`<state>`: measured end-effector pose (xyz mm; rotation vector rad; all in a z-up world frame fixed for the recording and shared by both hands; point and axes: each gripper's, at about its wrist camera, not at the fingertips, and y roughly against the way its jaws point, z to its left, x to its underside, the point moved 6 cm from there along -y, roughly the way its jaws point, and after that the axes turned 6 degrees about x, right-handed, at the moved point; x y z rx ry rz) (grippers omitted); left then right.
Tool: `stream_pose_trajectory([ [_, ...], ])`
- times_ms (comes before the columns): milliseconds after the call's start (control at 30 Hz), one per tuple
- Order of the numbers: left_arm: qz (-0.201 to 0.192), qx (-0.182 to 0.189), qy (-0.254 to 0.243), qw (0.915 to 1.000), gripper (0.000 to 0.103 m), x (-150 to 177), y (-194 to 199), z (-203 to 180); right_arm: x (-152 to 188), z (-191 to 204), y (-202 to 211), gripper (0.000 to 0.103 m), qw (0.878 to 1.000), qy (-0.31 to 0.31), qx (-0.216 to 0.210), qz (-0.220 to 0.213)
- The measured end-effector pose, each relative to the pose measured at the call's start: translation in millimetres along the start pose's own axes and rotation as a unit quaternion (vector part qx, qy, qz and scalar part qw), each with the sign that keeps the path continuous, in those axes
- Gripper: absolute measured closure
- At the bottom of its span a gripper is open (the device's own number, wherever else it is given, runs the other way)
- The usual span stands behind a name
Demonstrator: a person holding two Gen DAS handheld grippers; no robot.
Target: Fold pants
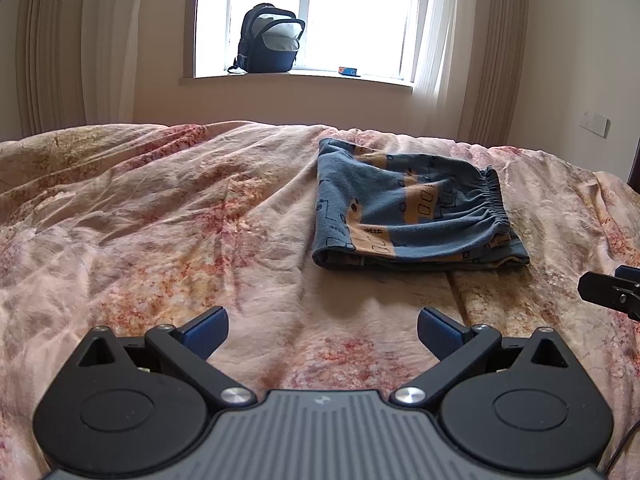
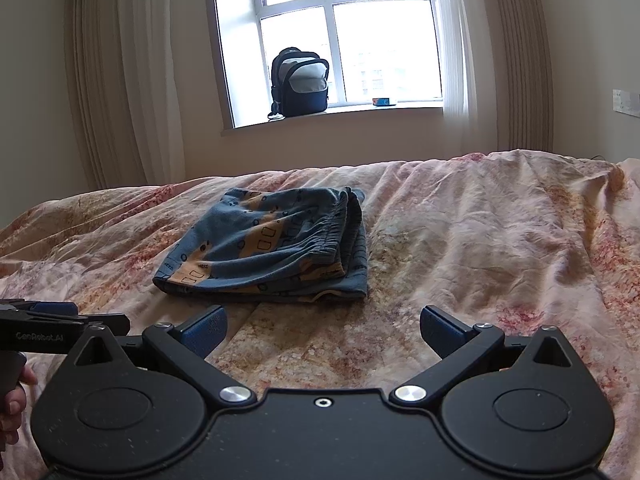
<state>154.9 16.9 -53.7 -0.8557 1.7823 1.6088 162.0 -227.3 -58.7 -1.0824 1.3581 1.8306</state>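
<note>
The blue pants with orange print (image 1: pixel 412 208) lie folded into a compact stack on the bed, elastic waistband on top toward the right; they also show in the right wrist view (image 2: pixel 272 248). My left gripper (image 1: pixel 322 334) is open and empty, held above the bedspread short of the pants and to their left. My right gripper (image 2: pixel 322 334) is open and empty, also short of the pants, slightly to their right. The right gripper's tip shows at the left wrist view's right edge (image 1: pixel 612 292); the left gripper shows at the right wrist view's left edge (image 2: pixel 60 326).
A pink floral bedspread (image 1: pixel 160 220) covers the bed, wrinkled all over. Beyond the far edge is a wall with a window; a dark backpack (image 1: pixel 270 40) and a small box (image 1: pixel 347 72) sit on the sill. Curtains hang on both sides.
</note>
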Motion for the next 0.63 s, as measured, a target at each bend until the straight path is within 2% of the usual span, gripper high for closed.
stream_pose_trajectory([
  [133,0.001,-0.019,-0.007,0.9998,0.000,-1.9,-0.3,1.4,1.2,1.1,-0.7,0.001,1.000,0.001,-0.001,0.002],
  [633,0.000,-0.010,0.000,0.9999,0.000,-2.0,0.4,2.7,3.4,3.7,-2.6,0.001,1.000,0.007,-0.006,0.006],
])
